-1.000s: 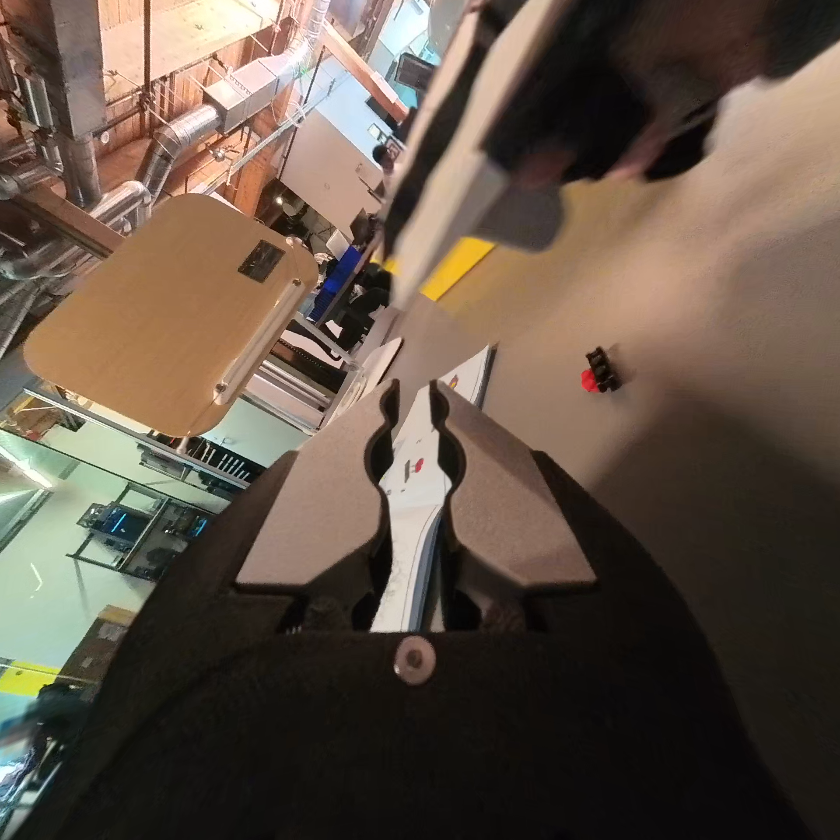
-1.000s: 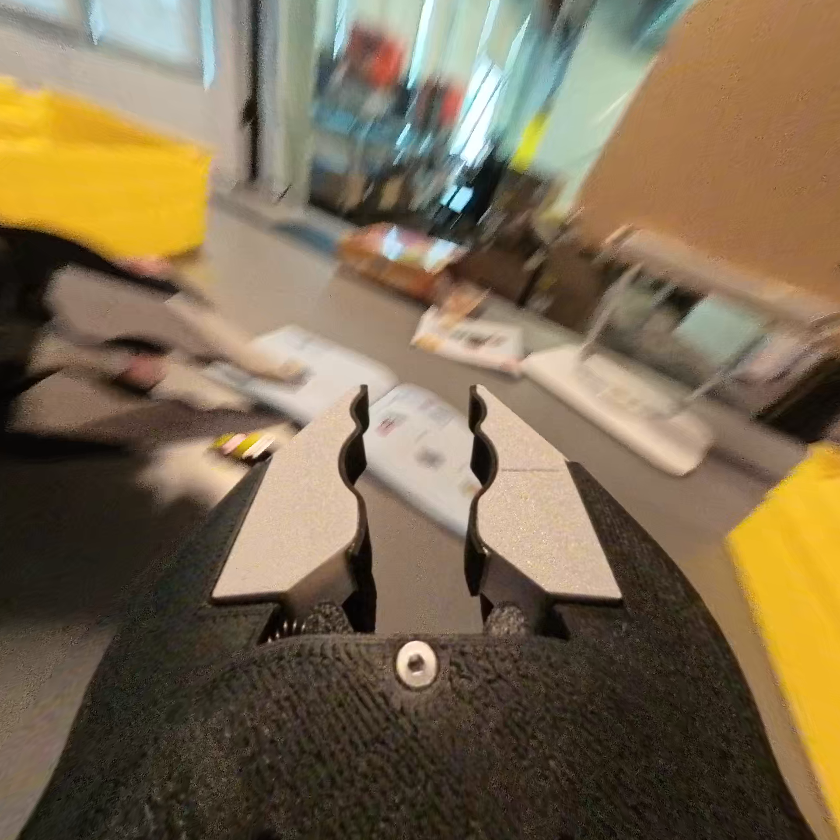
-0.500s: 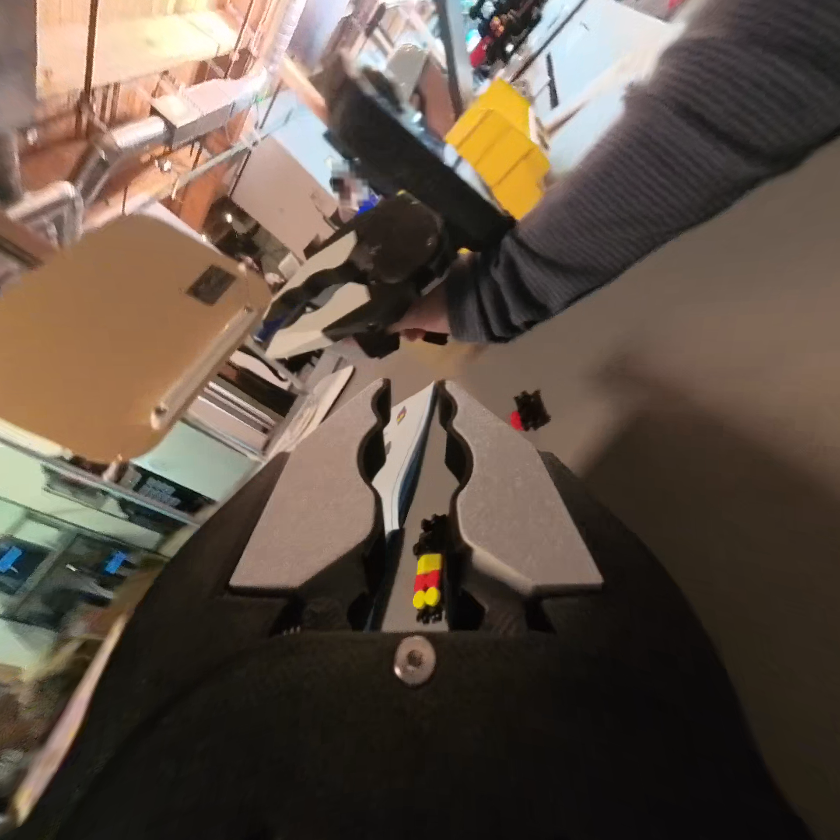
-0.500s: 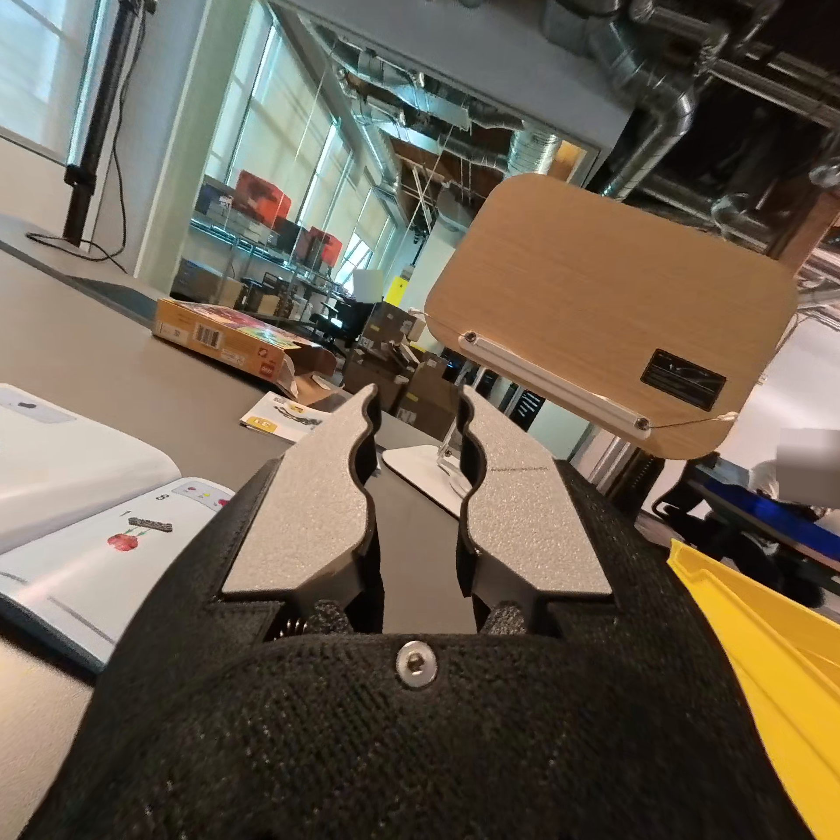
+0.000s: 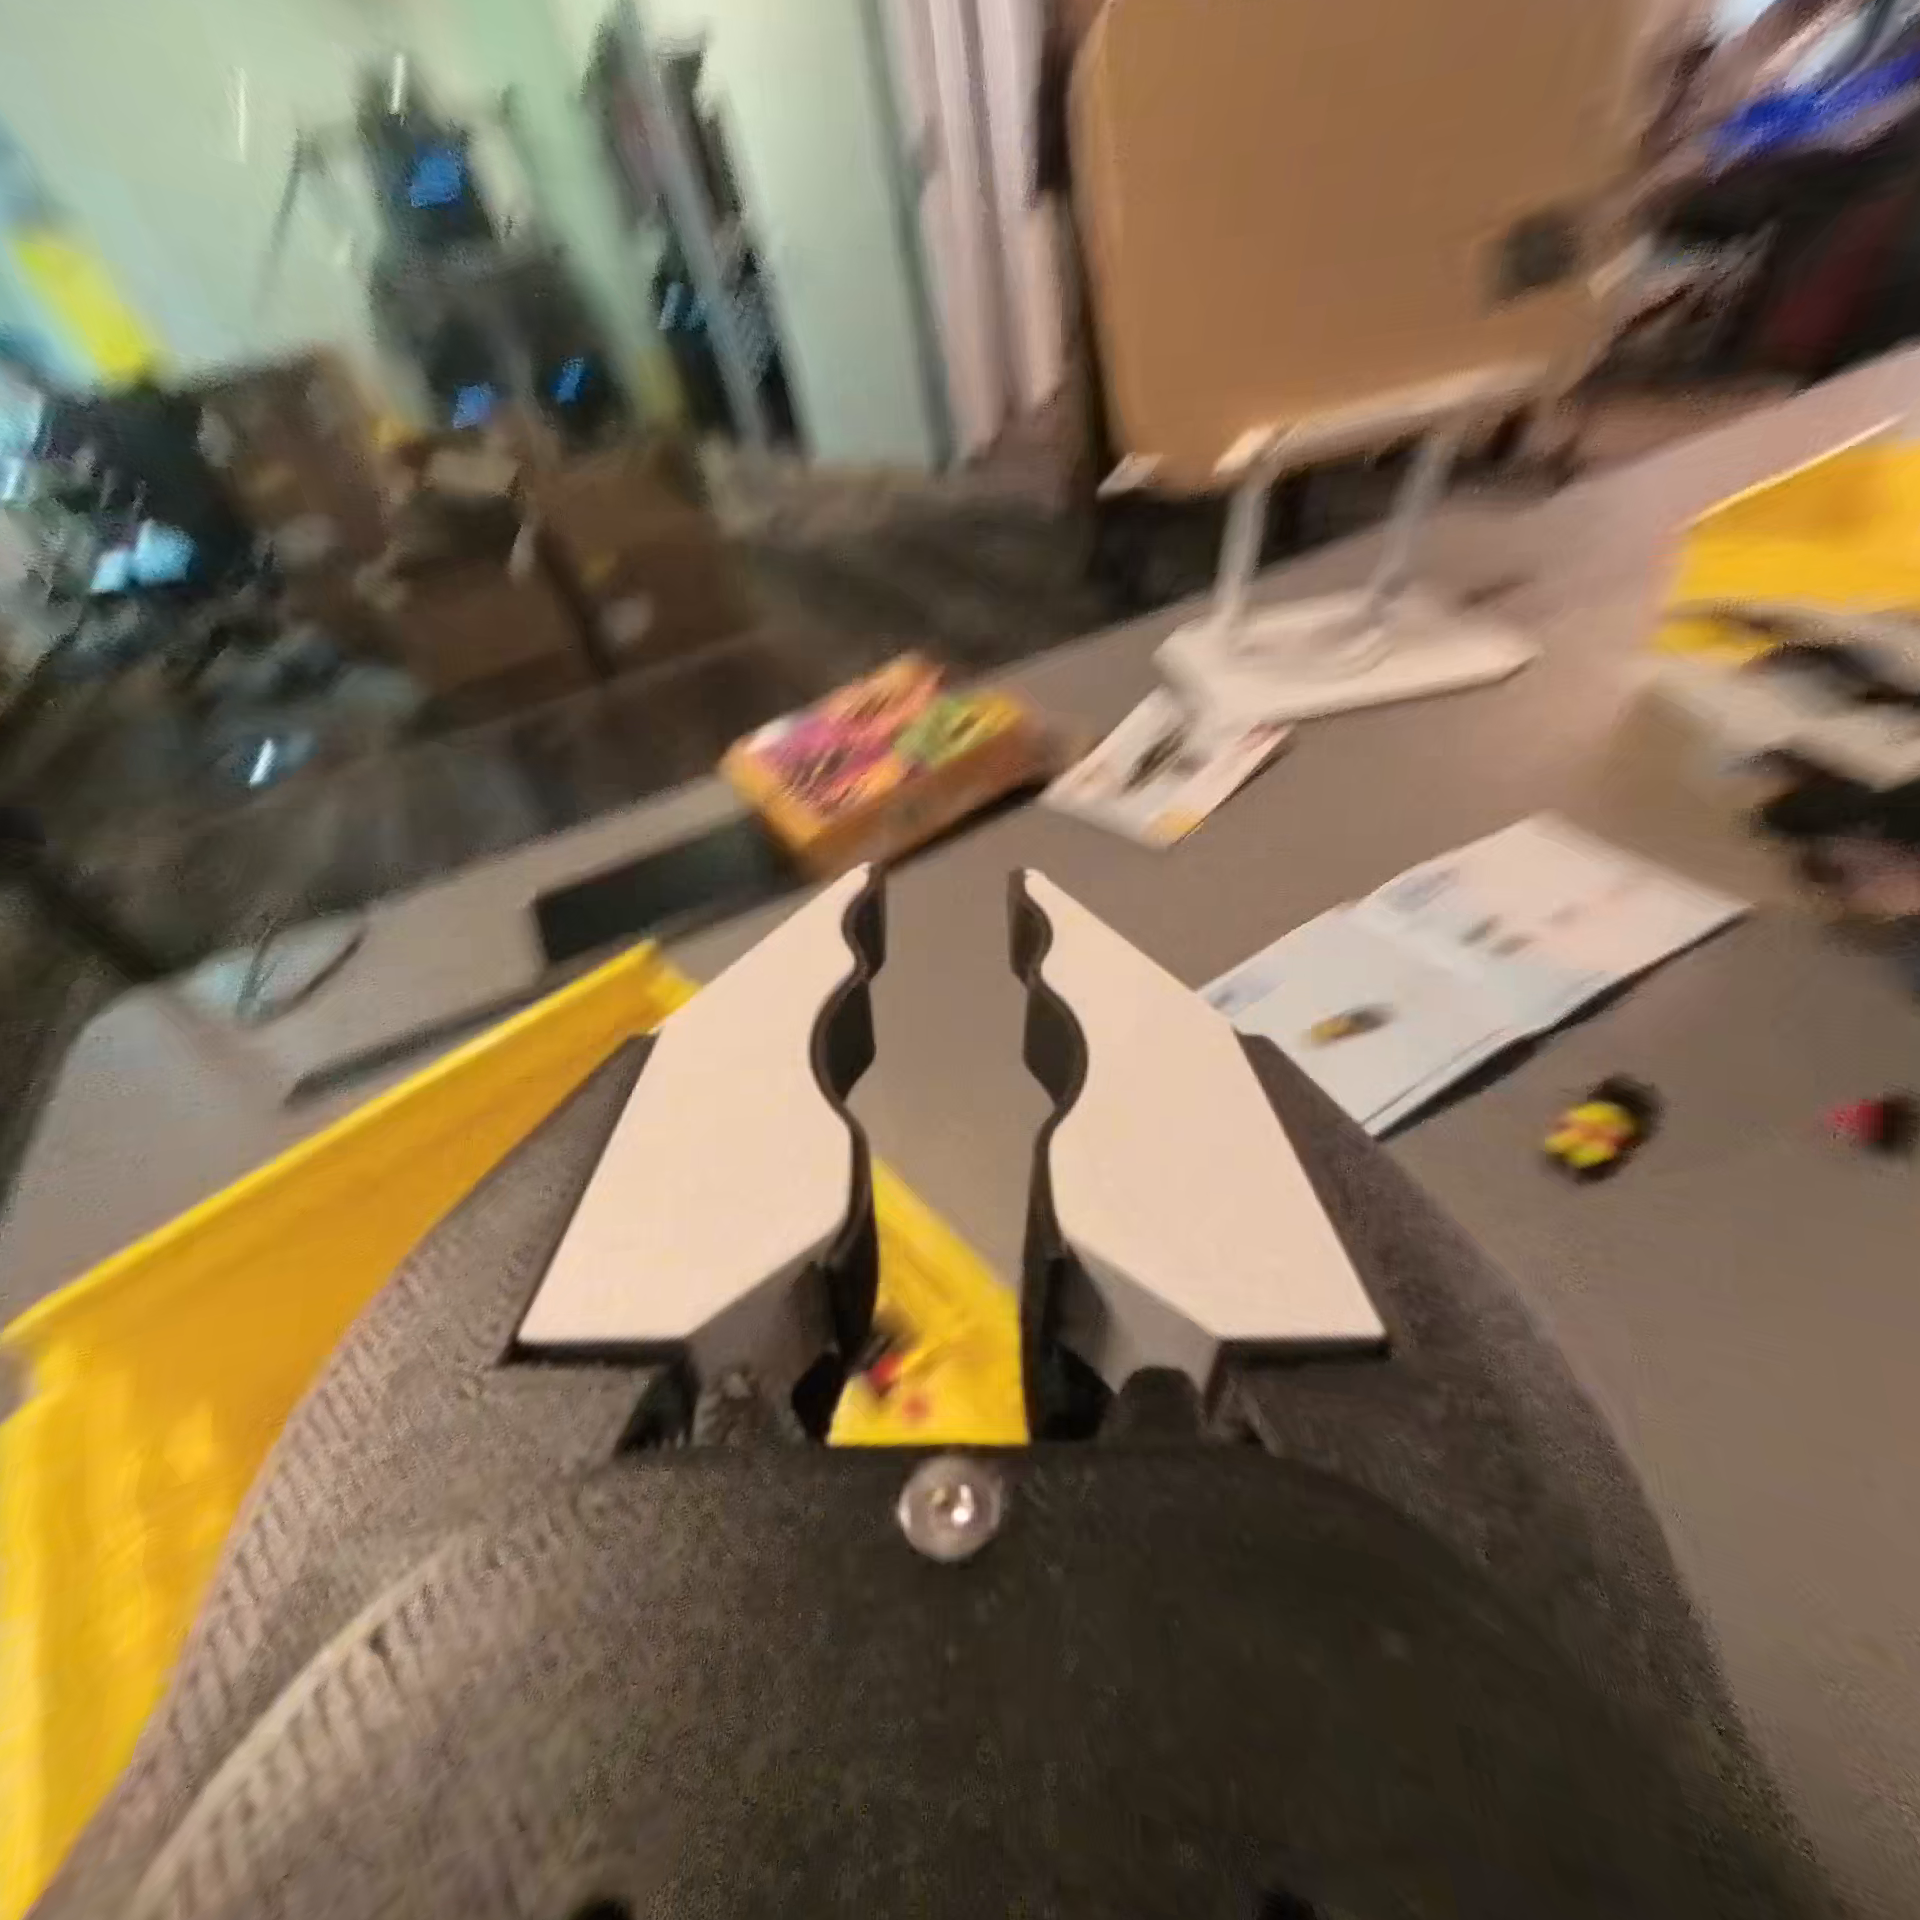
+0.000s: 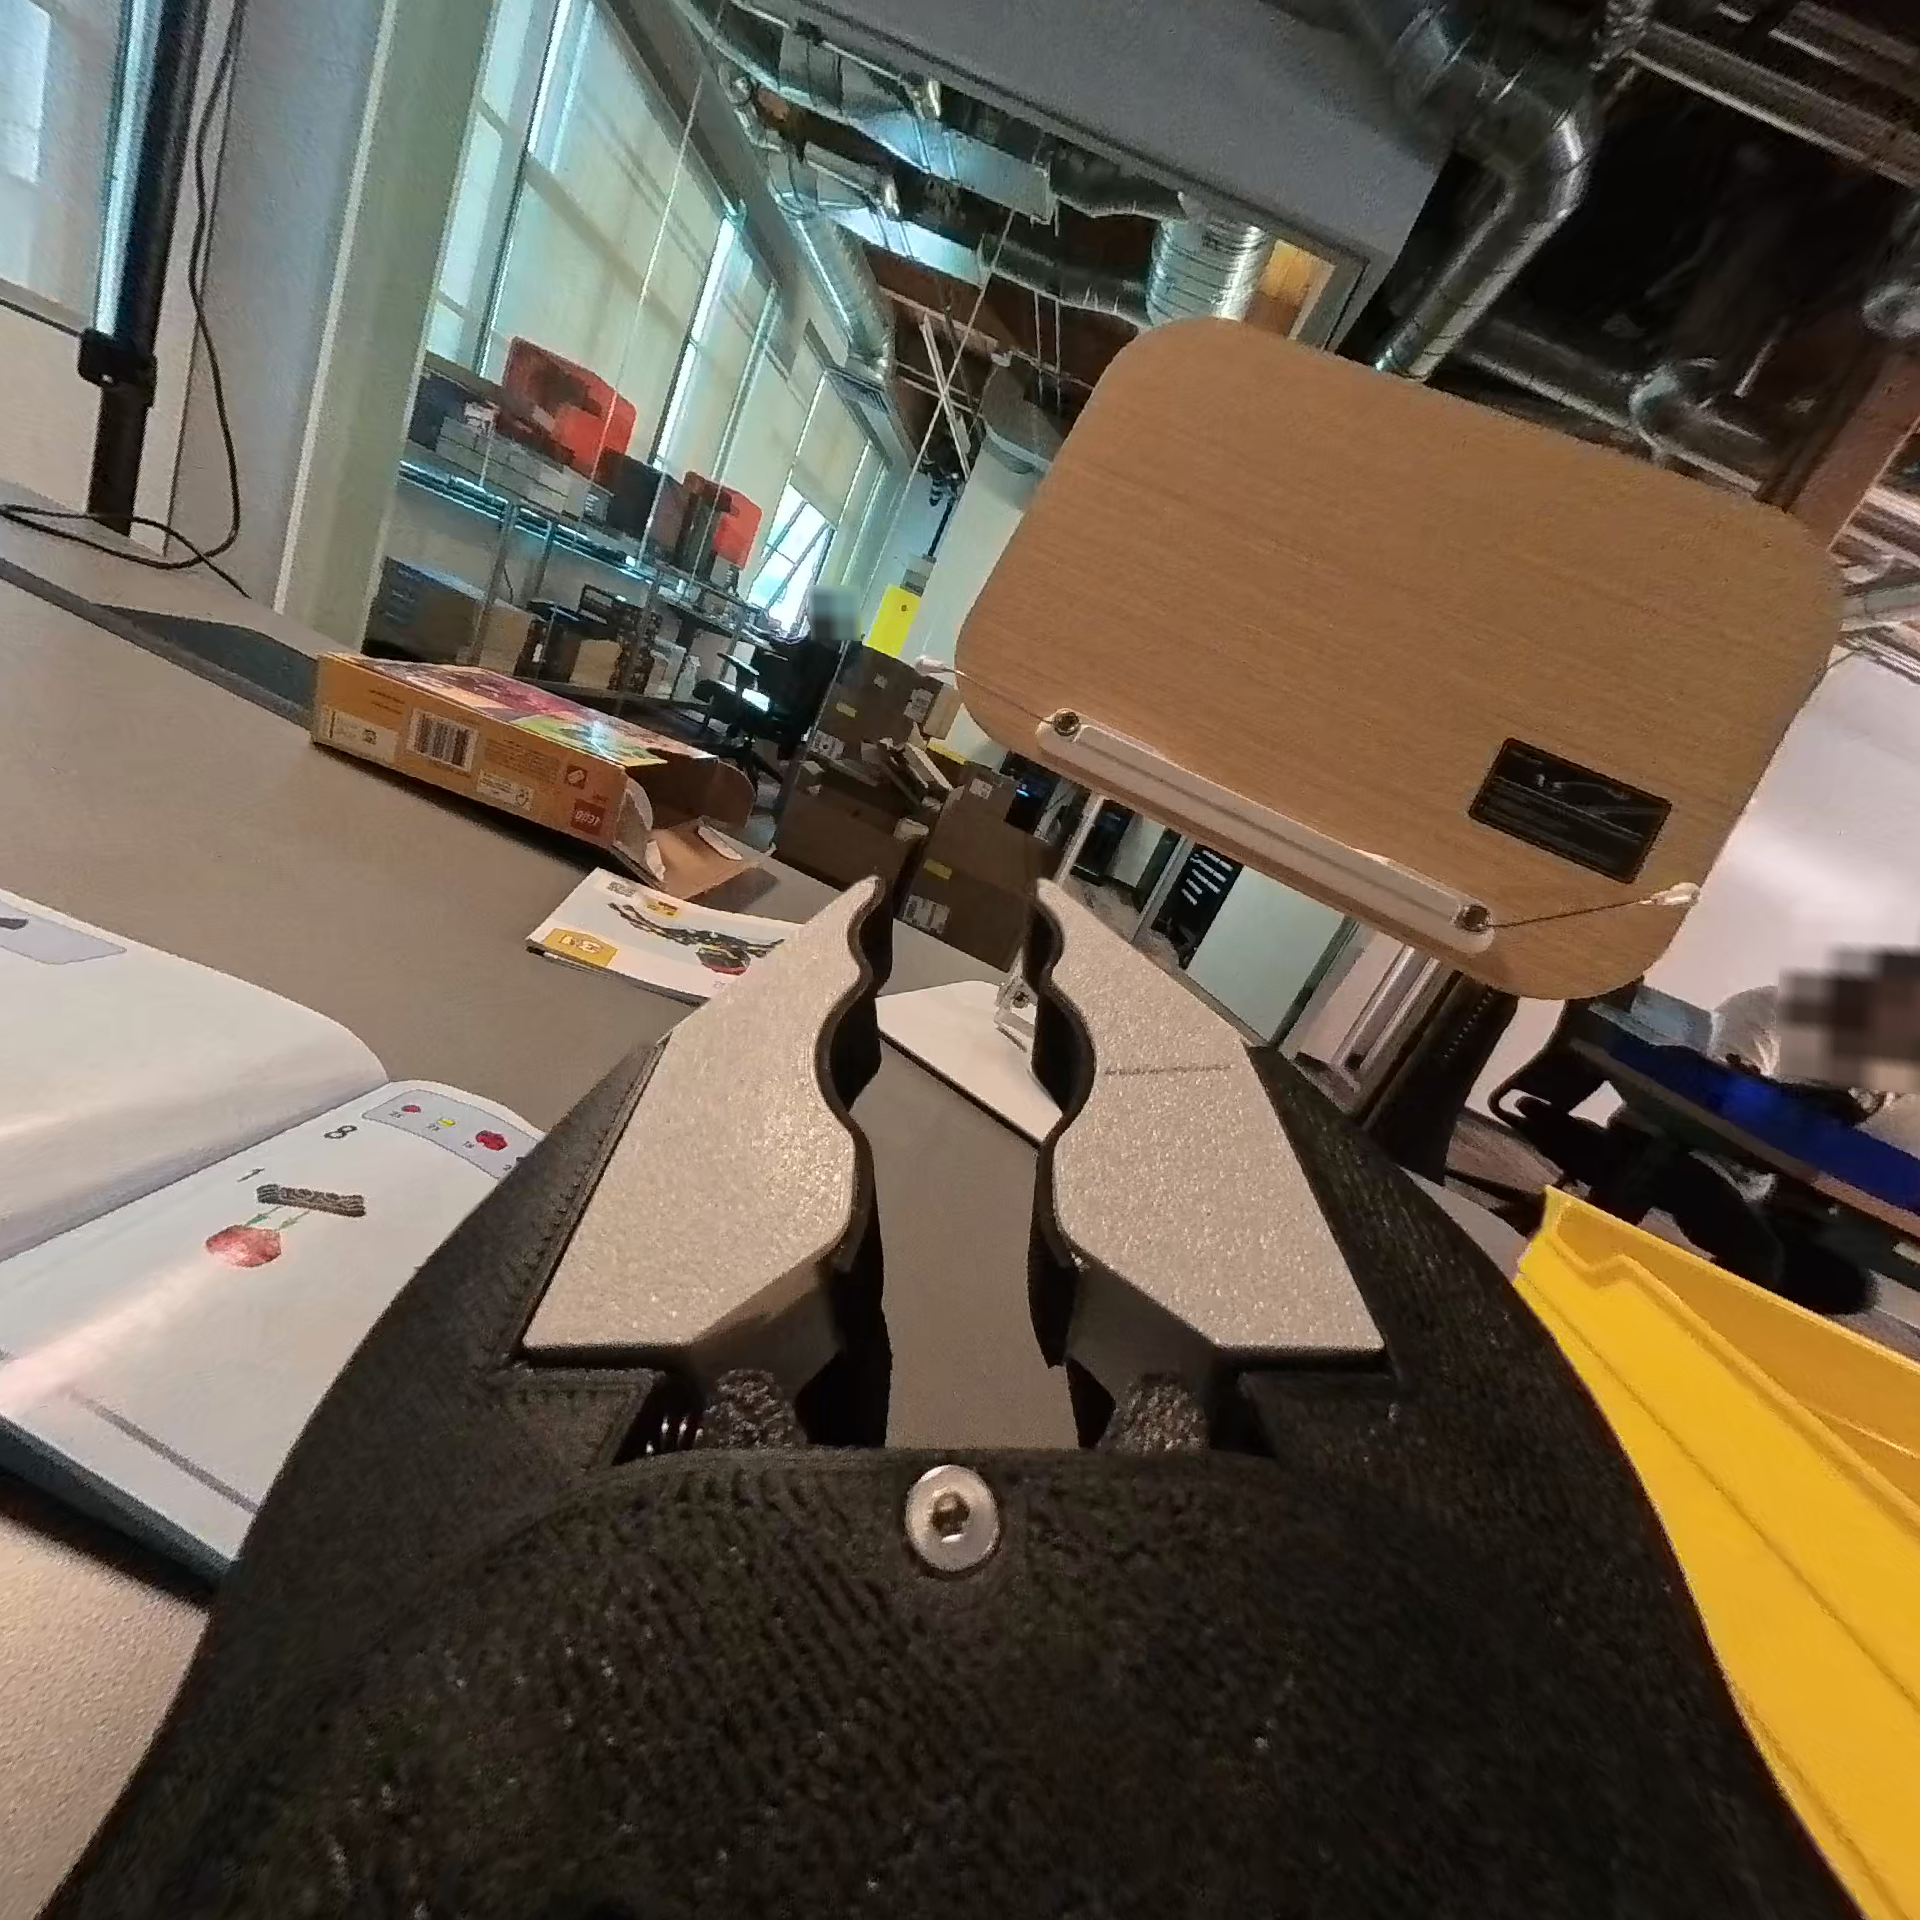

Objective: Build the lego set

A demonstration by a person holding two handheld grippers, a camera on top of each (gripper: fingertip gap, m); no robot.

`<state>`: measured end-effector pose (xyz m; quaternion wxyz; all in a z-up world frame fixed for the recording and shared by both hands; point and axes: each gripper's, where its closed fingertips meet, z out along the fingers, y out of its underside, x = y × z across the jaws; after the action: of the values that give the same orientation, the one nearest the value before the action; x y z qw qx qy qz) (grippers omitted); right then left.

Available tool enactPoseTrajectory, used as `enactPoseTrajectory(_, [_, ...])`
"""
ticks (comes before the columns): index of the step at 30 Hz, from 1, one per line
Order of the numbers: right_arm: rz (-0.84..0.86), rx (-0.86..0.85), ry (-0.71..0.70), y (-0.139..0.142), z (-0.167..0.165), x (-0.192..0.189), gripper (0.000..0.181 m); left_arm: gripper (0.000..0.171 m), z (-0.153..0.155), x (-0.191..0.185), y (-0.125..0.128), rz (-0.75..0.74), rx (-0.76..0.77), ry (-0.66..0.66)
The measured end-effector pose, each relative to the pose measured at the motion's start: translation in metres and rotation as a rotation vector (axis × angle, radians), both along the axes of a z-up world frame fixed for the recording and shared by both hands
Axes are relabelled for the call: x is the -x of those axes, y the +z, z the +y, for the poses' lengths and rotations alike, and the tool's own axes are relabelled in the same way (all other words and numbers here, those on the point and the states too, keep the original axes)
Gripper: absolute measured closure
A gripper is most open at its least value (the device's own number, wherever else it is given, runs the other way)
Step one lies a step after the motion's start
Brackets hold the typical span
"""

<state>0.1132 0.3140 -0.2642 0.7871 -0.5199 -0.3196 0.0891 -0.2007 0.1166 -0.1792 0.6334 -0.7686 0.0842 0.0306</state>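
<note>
Two small partly built brick clusters, one black and yellow [image 5: 1595,1126] and one red and black [image 5: 1867,1120], lie on the desk [image 5: 1558,1351] near the open instruction booklet [image 5: 1475,977], so the build looks barely begun. Both left tongs [image 5: 943,883] and right tongs [image 6: 956,894] are apart and empty. Next likely means fetching a piece from the yellow bin [image 5: 208,1299] beneath the left tongs, where small bits show blurred; the other yellow bin's [image 6: 1766,1455] contents are hidden.

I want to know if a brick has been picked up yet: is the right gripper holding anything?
No, the right gripper is open, and only bare table shows between its fingers.
</note>
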Motion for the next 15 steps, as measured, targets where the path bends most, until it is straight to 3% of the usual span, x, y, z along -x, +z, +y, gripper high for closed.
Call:
enactPoseTrajectory(2, [-0.008,-0.004,0.003,0.000,-0.001,0.001,0.159,0.154,0.009,0.051,-0.041,-0.018,0.276,0.076])
enactPoseTrajectory(4, [-0.022,-0.009,0.004,-0.002,-0.002,0.003,0.160,0.154,0.014,0.079,-0.088,-0.103,0.524,0.086])
enactPoseTrajectory(8, [-0.049,-0.017,0.003,-0.004,-0.003,0.006,0.160,0.147,0.023,0.123,-0.157,-0.119,0.795,0.166])
enactPoseTrajectory(11, [-0.063,-0.020,0.007,-0.005,-0.003,0.008,0.160,0.146,0.023,0.131,-0.187,-0.167,0.916,0.176])
enactPoseTrajectory(15, [-0.075,-0.020,0.016,-0.007,-0.004,0.011,0.160,0.153,0.023,0.136,-0.203,-0.183,0.975,0.191])
